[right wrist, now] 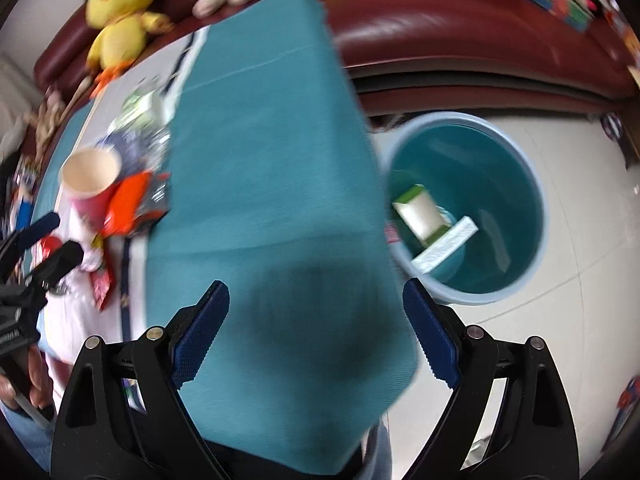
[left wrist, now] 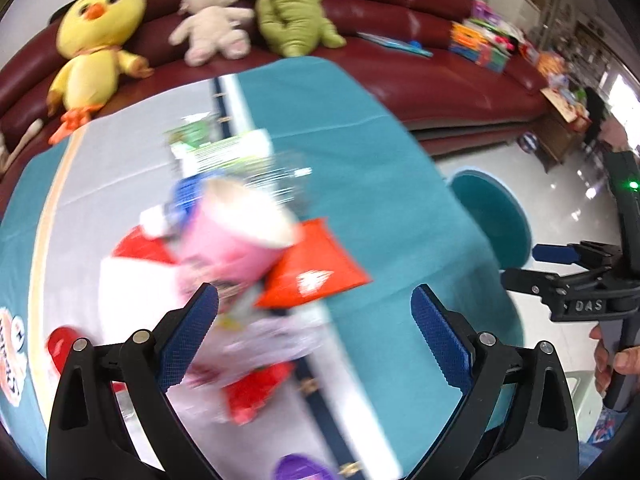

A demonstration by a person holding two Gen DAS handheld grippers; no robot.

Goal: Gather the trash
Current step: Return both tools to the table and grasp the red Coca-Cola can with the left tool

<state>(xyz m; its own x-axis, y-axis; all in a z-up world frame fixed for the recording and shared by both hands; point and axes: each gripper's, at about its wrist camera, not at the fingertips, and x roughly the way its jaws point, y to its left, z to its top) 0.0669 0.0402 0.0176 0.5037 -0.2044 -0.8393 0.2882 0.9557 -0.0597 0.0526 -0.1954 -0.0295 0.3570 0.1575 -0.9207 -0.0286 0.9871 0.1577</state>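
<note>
Over teal table (right wrist: 260,140), right claw (right wrist: 316,332) (wide, empty)

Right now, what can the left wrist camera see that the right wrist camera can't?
Only the left wrist view shows the purple lid at the bottom edge and the red cap on the table.

Only the right wrist view looks into the teal bin, where a green and white carton and a flat white box lie.

Both show the pink paper cup, the orange packet, the yellow chick toy on the sofa, and the teal tablecloth.
</note>
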